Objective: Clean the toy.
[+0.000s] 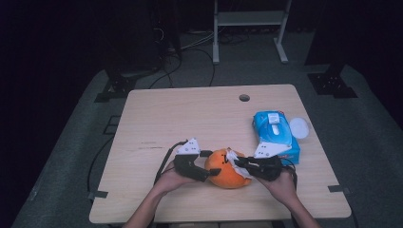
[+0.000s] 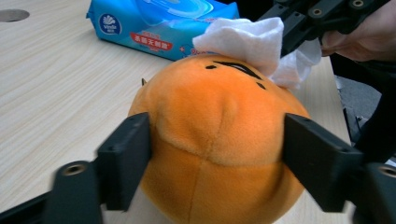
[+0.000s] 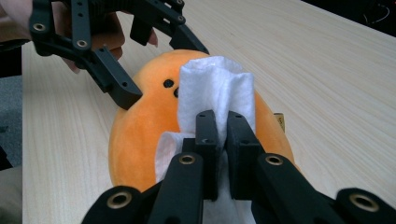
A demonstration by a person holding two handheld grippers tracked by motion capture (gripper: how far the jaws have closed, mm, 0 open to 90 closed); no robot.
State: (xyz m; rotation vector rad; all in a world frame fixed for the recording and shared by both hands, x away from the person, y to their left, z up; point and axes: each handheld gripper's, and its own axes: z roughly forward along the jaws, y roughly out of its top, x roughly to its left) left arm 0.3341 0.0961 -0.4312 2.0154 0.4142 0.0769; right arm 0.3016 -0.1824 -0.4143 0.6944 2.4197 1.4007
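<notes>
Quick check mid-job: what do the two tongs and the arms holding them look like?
Both tongs, left tongs and right tongs, are black skeletal linkages with brass-coloured pivot holes and flat rectangular jaws. Each carries a grey three-cornered plate on top and trails a black cable. The forearms are bare, no sleeves in sight.

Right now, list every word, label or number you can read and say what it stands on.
"Vinda": white round logo on the blue wipes pack, in the left gripper view.
Red band on that pack: white characters, too blurred to read.
Small tag on the orange plush toy: too small to read.
White wipe: no print.
</notes>
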